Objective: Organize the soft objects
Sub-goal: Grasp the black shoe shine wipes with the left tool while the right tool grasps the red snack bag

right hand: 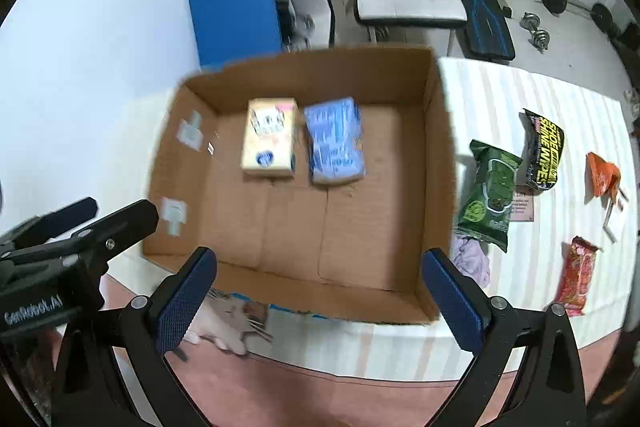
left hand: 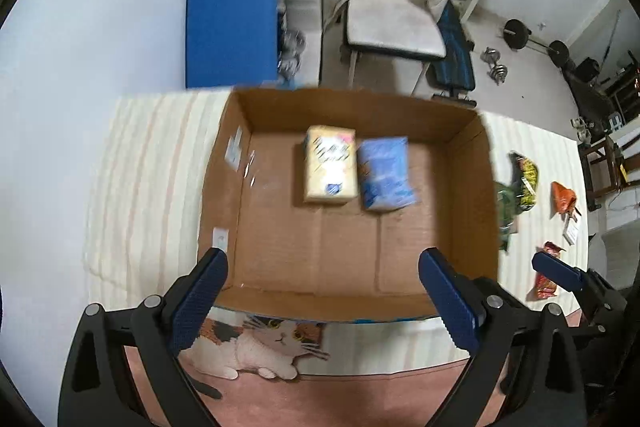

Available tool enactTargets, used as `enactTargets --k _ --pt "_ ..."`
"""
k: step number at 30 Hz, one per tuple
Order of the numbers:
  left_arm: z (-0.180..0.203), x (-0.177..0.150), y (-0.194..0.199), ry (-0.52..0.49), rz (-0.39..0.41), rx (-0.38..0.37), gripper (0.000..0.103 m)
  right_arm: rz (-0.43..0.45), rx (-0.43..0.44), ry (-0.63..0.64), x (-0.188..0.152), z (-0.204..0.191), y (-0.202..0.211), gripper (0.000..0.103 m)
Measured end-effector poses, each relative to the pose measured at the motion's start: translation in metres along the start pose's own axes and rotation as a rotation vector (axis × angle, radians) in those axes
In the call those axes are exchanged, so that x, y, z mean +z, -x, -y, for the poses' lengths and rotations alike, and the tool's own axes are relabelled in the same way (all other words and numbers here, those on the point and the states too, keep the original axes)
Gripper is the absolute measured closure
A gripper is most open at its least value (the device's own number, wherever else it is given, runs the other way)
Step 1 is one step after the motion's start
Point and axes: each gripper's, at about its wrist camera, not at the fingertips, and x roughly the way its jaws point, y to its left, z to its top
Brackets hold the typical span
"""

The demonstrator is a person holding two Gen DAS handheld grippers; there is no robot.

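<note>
An open cardboard box stands on a striped cloth. Inside lie a cream tissue pack and a blue soft pack, side by side. My left gripper is open and empty above the box's near edge. My right gripper is open and empty, also above the near edge. To the right of the box lie a green wipes pack, a black shoe-wipes pack, an orange packet, a red packet and a lilac cloth.
The striped cloth covers a table with a cat picture at its near edge. Behind the table are a blue panel, a padded chair, a weight bench and barbells.
</note>
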Motion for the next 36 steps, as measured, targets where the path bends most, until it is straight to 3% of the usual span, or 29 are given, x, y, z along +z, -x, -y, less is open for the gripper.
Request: enactTargets --k 3,8,14,20,23,29,34,36 --pt "0.041 0.007 0.016 -0.068 0.035 -0.007 0.005 0.081 0.027 -0.057 -0.003 0.036 0.037 0.0" --pt "0.141 0.018 -0.003 -0.217 -0.018 -0.04 0.005 0.132 -0.084 -0.152 -0.007 0.125 0.077 0.0" --pt "0.254 0.03 -0.086 -0.33 -0.201 -0.069 0.005 0.021 -0.195 -0.324 -0.031 0.261 0.058 0.0" --pt "0.345 0.048 -0.173 -0.405 -0.342 -0.028 0.005 -0.11 -0.245 -0.426 -0.051 0.35 0.002 0.0" --pt "0.37 0.052 -0.206 -0.444 -0.383 0.009 0.005 -0.189 -0.231 -0.456 -0.058 0.376 -0.035 0.0" --pt "0.398 0.056 -0.256 -0.458 -0.452 0.037 0.005 -0.25 -0.198 -0.496 -0.062 0.392 -0.074 0.002" --pt "0.413 0.045 -0.277 -0.519 -0.486 0.081 0.031 -0.296 -0.264 -0.492 -0.068 0.39 -0.093 0.022" --pt "0.417 0.041 -0.282 -0.535 -0.492 0.089 0.048 -0.29 -0.293 -0.48 -0.067 0.386 -0.095 0.026"
